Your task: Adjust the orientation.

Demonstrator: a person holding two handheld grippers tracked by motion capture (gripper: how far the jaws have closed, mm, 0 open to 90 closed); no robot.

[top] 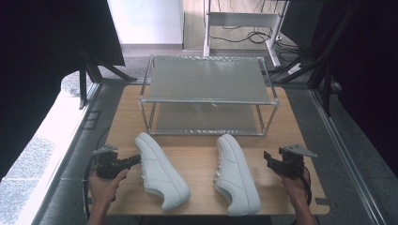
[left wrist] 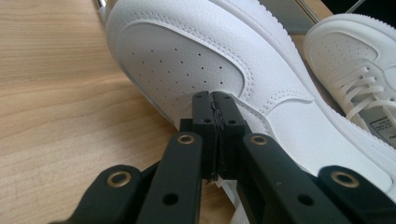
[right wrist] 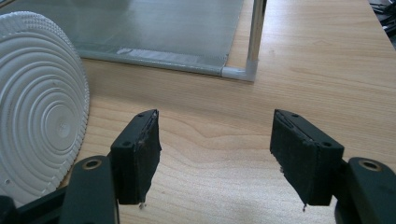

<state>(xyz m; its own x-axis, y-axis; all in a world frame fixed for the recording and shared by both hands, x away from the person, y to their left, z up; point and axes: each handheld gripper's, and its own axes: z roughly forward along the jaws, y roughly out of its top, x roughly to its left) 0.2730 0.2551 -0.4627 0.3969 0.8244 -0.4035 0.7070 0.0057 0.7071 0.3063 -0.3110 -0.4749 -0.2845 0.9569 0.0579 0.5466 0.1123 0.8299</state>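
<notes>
Two white sneakers lie on the wooden table (top: 197, 157), toes toward the rack. The left sneaker (top: 162, 171) (left wrist: 187, 60) has a perforated toe. My left gripper (top: 136, 159) (left wrist: 215, 100) is shut, its tips pressed against that sneaker's side near the toe, with nothing seen between the jaws. The right sneaker (top: 237, 176) (left wrist: 355, 60) lies on its side, laces facing left and its ringed sole (right wrist: 37, 102) facing right. My right gripper (top: 266, 157) (right wrist: 215, 121) stands open just right of that sole, not touching it.
A two-tier metal rack (top: 206, 77) stands across the back of the table; its lower shelf (right wrist: 163, 28) and corner post (right wrist: 256, 32) are ahead of my right gripper. Bare wood lies to the right of the right sneaker. The table's edges are near both hands.
</notes>
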